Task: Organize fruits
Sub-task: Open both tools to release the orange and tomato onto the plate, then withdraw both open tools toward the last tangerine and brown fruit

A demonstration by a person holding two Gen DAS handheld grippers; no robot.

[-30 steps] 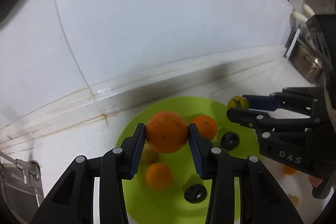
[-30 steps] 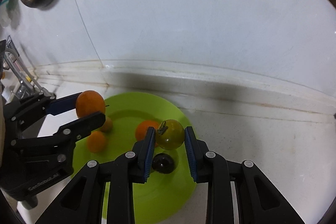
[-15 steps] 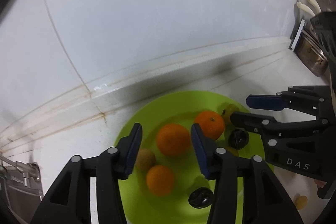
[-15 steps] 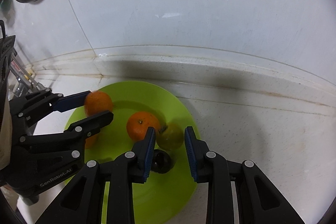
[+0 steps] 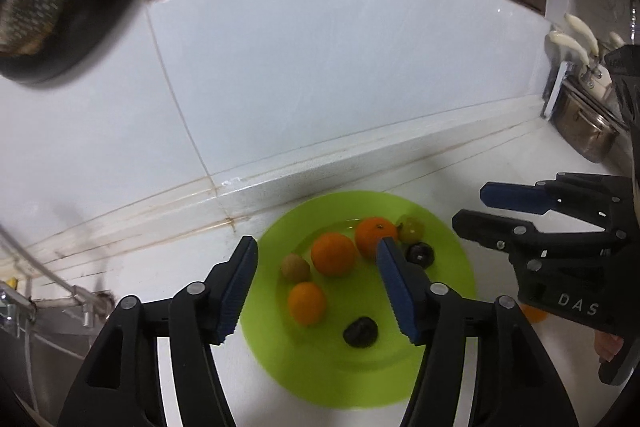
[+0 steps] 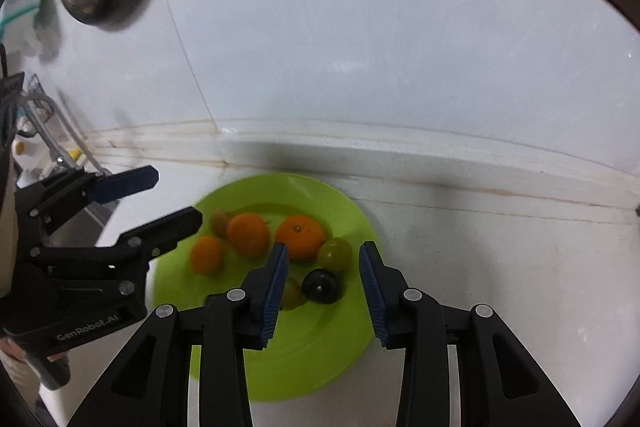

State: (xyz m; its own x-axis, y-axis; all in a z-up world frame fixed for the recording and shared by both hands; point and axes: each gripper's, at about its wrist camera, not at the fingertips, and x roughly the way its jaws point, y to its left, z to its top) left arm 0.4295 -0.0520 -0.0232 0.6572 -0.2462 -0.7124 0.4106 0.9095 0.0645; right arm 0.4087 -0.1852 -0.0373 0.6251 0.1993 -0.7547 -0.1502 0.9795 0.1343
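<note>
Two empty grippers above a green plate [image 5: 448,359] of fruit on a white tabletop [image 6: 500,267].
Left gripper [image 5: 316,285] and right gripper [image 6: 323,289] jaws are opening, holding nothing. The oranges [image 5: 333,253] look firm, round and prone to rolling; grip across the middle.

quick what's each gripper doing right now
Left hand-held gripper: jaws opening, holding nothing, above the plate.
Right hand-held gripper: jaws opening, holding nothing.

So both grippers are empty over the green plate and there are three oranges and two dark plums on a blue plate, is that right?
Not quite: the plate is green, not blue, as both wrist views show. The rest holds: three oranges, two dark plums, and the left gripper and right gripper carry nothing.
</note>
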